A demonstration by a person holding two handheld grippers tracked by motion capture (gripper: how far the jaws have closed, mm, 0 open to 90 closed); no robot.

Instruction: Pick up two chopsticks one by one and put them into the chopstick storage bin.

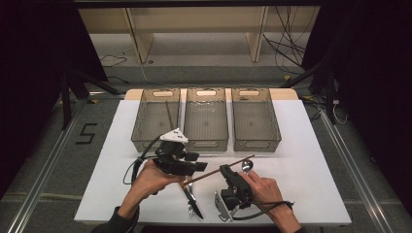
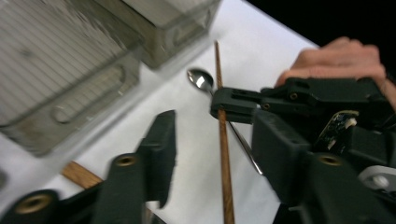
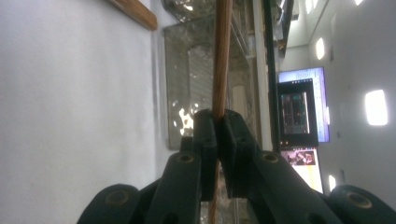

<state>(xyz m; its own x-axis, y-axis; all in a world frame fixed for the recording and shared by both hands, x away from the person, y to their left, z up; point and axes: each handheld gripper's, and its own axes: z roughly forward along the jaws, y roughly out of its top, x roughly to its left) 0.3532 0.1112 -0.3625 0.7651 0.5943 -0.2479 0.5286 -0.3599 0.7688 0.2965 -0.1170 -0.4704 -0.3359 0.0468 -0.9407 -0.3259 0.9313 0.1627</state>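
Observation:
A brown wooden chopstick [image 1: 206, 175] slants above the white table [image 1: 301, 165] near its front. My right gripper [image 1: 225, 171] is shut on it near its middle; in the right gripper view the pads [image 3: 205, 135] press the chopstick [image 3: 222, 56] from both sides. My left gripper [image 1: 197, 162] is just left of it, jaws apart. In the left gripper view the chopstick [image 2: 225, 163] runs between my open left gripper [image 2: 212, 135] jaws without touching them, and the right gripper's fingers [image 2: 233, 105] clamp it farther up. A metal spoon [image 1: 248, 166] lies beneath it.
Three clear grey bins [image 1: 206, 119] stand side by side at the back of the table; the left bin [image 1: 145, 119] holds another chopstick [image 1: 169, 114]. A knife and other cutlery [image 1: 191, 199] lie near the front edge. A short wooden piece [image 2: 79, 175] lies by the left jaw.

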